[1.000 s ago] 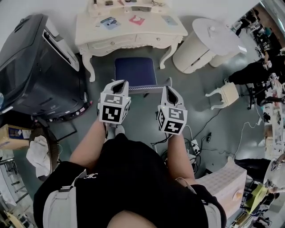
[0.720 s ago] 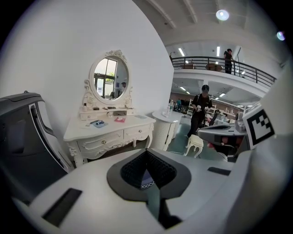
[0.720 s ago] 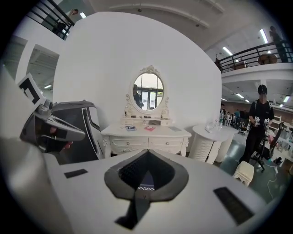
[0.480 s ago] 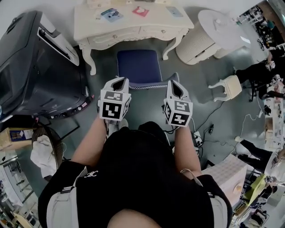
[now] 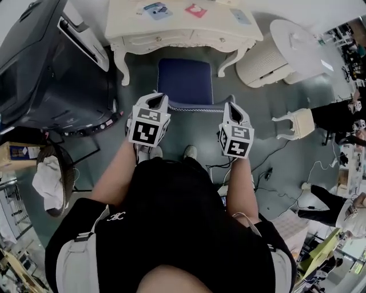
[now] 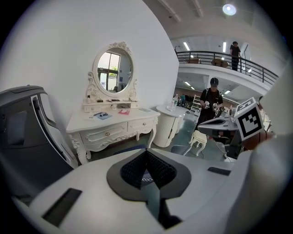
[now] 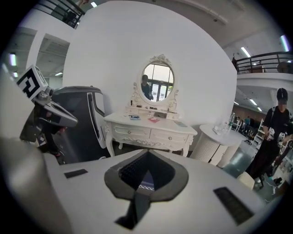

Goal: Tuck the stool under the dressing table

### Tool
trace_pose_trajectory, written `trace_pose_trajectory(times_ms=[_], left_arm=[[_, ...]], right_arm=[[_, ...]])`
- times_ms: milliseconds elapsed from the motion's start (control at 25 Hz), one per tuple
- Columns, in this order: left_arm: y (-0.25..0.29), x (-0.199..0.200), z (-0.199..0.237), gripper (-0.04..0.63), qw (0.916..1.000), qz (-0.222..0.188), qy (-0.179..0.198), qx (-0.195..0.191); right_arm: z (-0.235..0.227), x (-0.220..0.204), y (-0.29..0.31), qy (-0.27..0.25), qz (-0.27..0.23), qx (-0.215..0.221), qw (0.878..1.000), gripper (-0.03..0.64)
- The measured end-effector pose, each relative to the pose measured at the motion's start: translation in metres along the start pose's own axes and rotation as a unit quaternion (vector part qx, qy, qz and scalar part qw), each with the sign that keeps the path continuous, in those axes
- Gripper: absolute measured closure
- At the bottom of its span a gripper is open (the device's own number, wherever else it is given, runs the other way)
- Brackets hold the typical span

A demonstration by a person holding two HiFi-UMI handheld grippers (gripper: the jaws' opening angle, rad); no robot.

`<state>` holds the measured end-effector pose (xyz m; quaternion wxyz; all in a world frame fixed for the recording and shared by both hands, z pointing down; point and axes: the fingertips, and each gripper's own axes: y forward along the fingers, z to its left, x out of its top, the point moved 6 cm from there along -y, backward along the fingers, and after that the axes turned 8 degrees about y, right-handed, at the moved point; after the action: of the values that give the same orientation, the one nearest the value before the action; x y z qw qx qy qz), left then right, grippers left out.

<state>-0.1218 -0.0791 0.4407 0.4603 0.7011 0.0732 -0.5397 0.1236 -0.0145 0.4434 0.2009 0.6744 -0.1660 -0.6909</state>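
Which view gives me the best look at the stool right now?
Head view: the stool shows from above, its blue seat nearly whole, before the dressing table. The left gripper view catches only a blue sliver below the table; the right gripper view, a scrap past its jaws.

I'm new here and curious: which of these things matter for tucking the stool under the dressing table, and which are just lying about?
Part of the job: blue stool; dressing table; left gripper and right gripper, both shut, at the stool's near edge.

Just lying about: black massage chair; round white cabinet; small white footstool; cards on the tabletop.
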Motion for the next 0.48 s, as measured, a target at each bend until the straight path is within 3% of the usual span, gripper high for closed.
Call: trace_pose_trajectory(times_ms=[120, 280, 360, 480], left_arm=[[0.011, -0.005, -0.004, 0.595, 0.9997, 0.023, 0.001, -0.004], [0.025, -0.017, -0.008, 0.595, 0.9985, 0.051, -0.008, 0.018], [0.034, -0.024, -0.012, 0.572, 0.9975, 0.068, -0.010, 0.018], [0.045, -0.036, -0.020, 0.520, 0.9952, 0.097, -0.005, 0.010]], right_arm=[[-0.009, -0.012, 0.006, 0.002, 0.023, 0.033, 0.999, 0.607], [-0.026, -0.037, 0.019, 0.022, 0.063, 0.102, 0.993, 0.607], [-0.038, -0.042, 0.025, 0.034, 0.072, 0.125, 0.989, 0.607], [-0.053, -0.050, 0.034, 0.009, 0.087, 0.141, 0.986, 0.606]])
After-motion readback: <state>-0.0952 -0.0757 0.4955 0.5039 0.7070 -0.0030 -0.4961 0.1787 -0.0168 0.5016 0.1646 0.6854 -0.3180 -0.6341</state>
